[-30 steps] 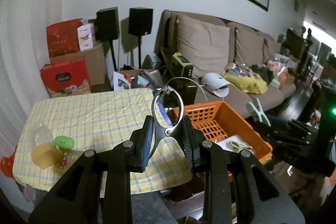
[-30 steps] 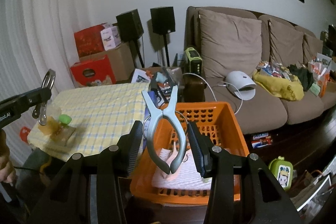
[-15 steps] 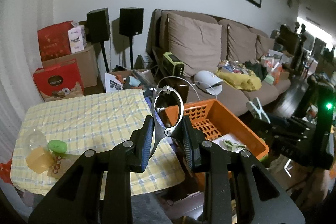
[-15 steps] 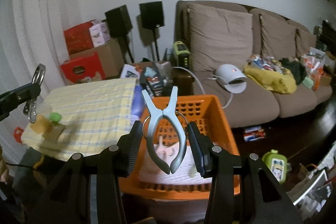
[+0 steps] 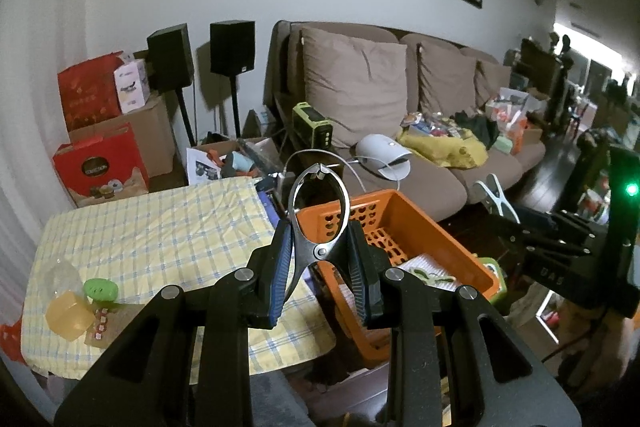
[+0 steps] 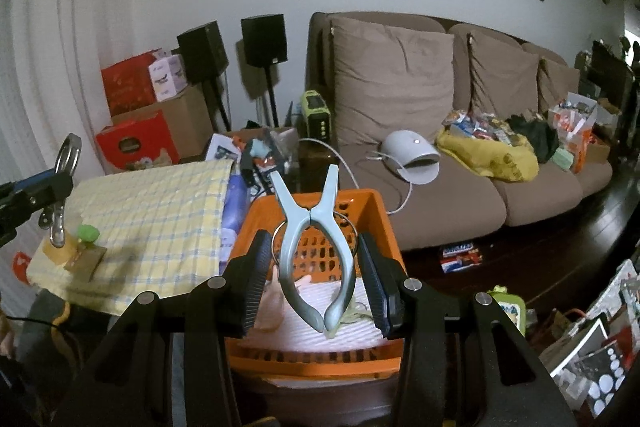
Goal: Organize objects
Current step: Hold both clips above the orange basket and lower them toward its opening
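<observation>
1. Left gripper: clamped on the metal clip, pads pressing on the clip's handles just below its pivot, the looped jaws pointing away and up. The clip hangs in the air above the gap between the bench and the orange basket.
2. Right gripper: closed on the grey clip, which hangs with its curved handles downward over the basket's near half.
3. Step in hand, as judged: carry each clip to its place — most likely the basket, which already holds a white sheet and small items.
4. Keep both grips firm; spring clips can twist out from between flat pads.
5. Lower each clip close to the basket floor before parting the pads — a drop from height may bounce it out.
6. Release one gripper at a time, keeping the two well apart above the basket.
</observation>
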A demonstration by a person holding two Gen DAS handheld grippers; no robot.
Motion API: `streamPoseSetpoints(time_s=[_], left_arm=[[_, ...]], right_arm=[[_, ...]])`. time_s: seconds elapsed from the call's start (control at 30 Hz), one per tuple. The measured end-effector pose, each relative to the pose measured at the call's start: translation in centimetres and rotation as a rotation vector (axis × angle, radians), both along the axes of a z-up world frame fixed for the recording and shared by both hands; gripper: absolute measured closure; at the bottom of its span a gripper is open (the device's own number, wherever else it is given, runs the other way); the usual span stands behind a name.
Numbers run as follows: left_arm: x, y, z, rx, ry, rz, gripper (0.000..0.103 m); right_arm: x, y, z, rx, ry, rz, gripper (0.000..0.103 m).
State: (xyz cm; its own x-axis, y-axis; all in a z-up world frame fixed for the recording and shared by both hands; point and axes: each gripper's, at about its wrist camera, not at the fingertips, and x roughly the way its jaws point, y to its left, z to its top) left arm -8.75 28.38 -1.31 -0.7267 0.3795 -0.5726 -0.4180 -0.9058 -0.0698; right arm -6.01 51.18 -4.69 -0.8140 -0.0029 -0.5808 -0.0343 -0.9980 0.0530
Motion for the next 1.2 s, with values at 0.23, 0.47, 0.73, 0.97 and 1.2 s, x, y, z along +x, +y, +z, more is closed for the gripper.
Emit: streamPoseSetpoints(time_s=[0.23, 0.47, 0.73, 0.97, 1.2], left_arm=[[0.3, 0.3, 0.5, 0.002, 0.011, -0.002, 0.078], [0.4, 0.0, 1.2, 0.018, 0.024, 0.004, 0.078], [-0.2, 0.1, 2.0, 0.06, 0.027, 0.007, 0.078], [-0.8, 0.5, 2.6, 0.088, 0.034, 0.002, 0.078], [-1.5, 1.7, 2.1, 0.09, 0.02, -0.008, 0.078]], right_arm=[[0.4, 0.3, 0.4, 0.009, 0.003, -0.023, 0.058], [1.2, 0.2, 1.0, 0.021, 0.019, -0.019, 0.058], [1.7, 0.4, 1.4, 0.018, 0.05, -0.035, 0.058], [2.1, 0.8, 1.8, 0.034, 0.067, -0.071, 0.058], [2.3, 1.1, 2.0, 0.029, 0.076, -0.082, 0.058]])
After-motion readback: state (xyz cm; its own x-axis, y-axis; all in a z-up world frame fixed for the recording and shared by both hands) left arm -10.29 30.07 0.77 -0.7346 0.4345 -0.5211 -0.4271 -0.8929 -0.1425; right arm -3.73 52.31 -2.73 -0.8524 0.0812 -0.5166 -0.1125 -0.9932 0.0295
